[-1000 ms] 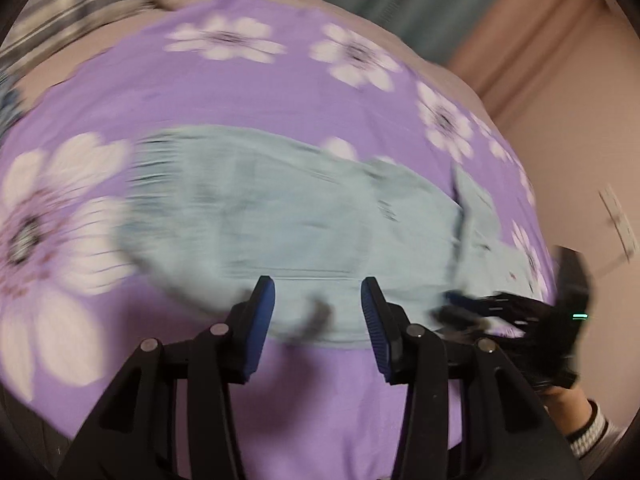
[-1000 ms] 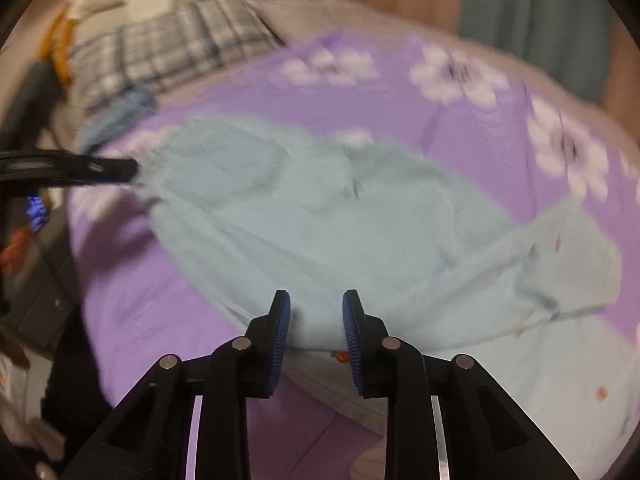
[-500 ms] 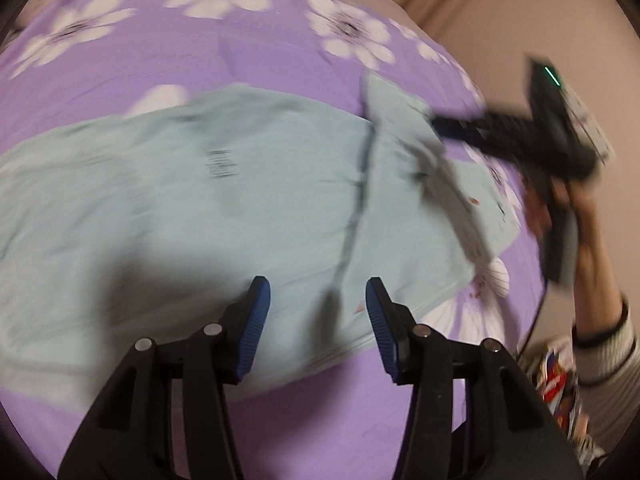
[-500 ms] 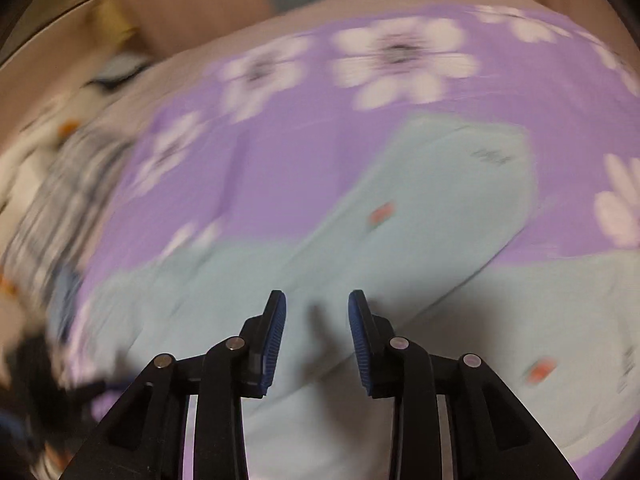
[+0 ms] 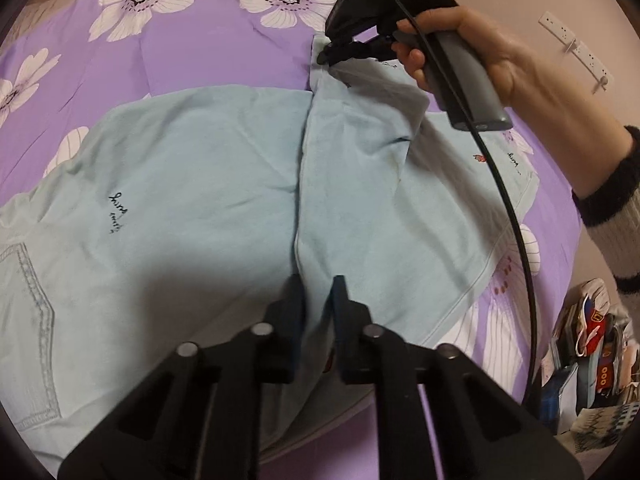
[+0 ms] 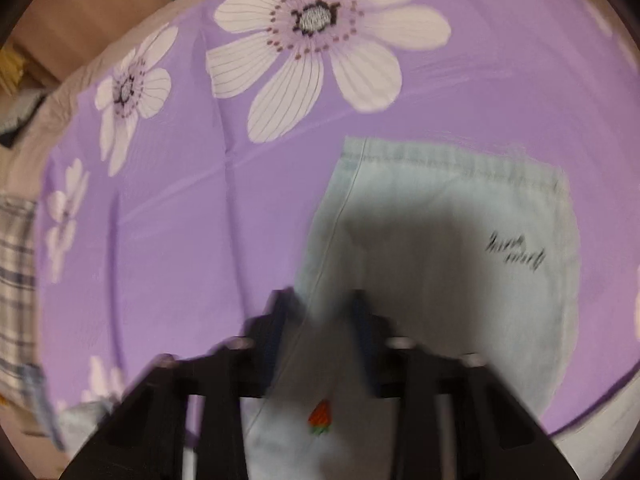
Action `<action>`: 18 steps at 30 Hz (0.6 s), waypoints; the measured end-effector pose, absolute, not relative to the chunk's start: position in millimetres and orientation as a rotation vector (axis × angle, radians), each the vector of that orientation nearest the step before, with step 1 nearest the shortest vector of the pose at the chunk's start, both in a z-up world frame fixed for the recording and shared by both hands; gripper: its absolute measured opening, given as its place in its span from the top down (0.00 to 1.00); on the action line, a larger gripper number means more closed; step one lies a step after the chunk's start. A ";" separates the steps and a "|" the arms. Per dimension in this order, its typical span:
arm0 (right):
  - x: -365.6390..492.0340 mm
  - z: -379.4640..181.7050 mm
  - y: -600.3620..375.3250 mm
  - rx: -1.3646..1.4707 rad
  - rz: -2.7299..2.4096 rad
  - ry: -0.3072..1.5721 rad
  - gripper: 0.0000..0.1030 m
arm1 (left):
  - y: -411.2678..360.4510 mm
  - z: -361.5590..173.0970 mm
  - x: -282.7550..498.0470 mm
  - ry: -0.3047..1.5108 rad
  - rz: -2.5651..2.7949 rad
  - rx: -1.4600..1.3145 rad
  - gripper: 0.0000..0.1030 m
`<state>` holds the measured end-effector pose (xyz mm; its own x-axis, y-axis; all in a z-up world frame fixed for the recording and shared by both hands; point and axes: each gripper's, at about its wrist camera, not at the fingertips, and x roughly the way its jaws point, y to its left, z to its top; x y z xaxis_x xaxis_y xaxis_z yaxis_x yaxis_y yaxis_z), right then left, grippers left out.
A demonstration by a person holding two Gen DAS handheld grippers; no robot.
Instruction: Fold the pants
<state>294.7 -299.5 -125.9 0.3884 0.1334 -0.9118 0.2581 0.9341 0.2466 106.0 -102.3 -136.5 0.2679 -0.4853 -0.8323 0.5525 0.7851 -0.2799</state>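
Light blue pants [image 5: 200,184] lie spread on a purple flowered bedspread [image 5: 180,60], one leg lying over the other along a long edge. My left gripper [image 5: 318,300] points down at the near end of that edge. Its jaws are closing, with a ridge of cloth pinched between the pads. At the far end, a hand [image 5: 480,52] holds my right gripper [image 5: 326,54], its tips closing on the leg's corner. In the right wrist view the gripper [image 6: 320,312] is blurred and straddles the pants [image 6: 440,220] at a side seam, above a red strawberry embroidery [image 6: 320,418].
A black cable [image 5: 512,220] hangs from the right gripper across the pants. Bags and clutter [image 5: 588,360] stand beside the bed at the lower right. A power strip [image 5: 576,48] is on the wall. A plaid cloth [image 6: 16,280] lies at the bed's left edge.
Both grippers swept sideways along the pants to the leg end and came down onto the cloth. Their jaws, apart before, have narrowed onto the fabric.
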 end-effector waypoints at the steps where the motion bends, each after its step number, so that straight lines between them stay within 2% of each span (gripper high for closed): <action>1: 292.8 -126.0 -300.3 0.385 -0.079 1.169 0.98 | -102.7 -136.9 104.5 1.095 -0.699 0.068 0.90; 6: 253.1 -103.8 -337.4 0.539 -0.056 1.014 0.98 | -98.2 -133.9 99.5 1.089 -0.704 0.053 0.92; 14: 112.9 -40.6 -401.6 0.723 -0.042 0.681 0.98 | -105.2 -120.0 81.4 1.038 -0.731 0.096 0.92; 18: 57.1 -45.4 -409.7 0.786 -0.121 0.594 0.98 | -114.3 -115.3 69.7 0.997 -0.748 0.194 0.92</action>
<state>57.1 -409.7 -45.4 0.8311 0.1130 -0.5446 0.3168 0.7086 0.6305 69.7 -114.3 -115.3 0.3215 -0.4800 -0.8163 0.6494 0.7391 -0.1788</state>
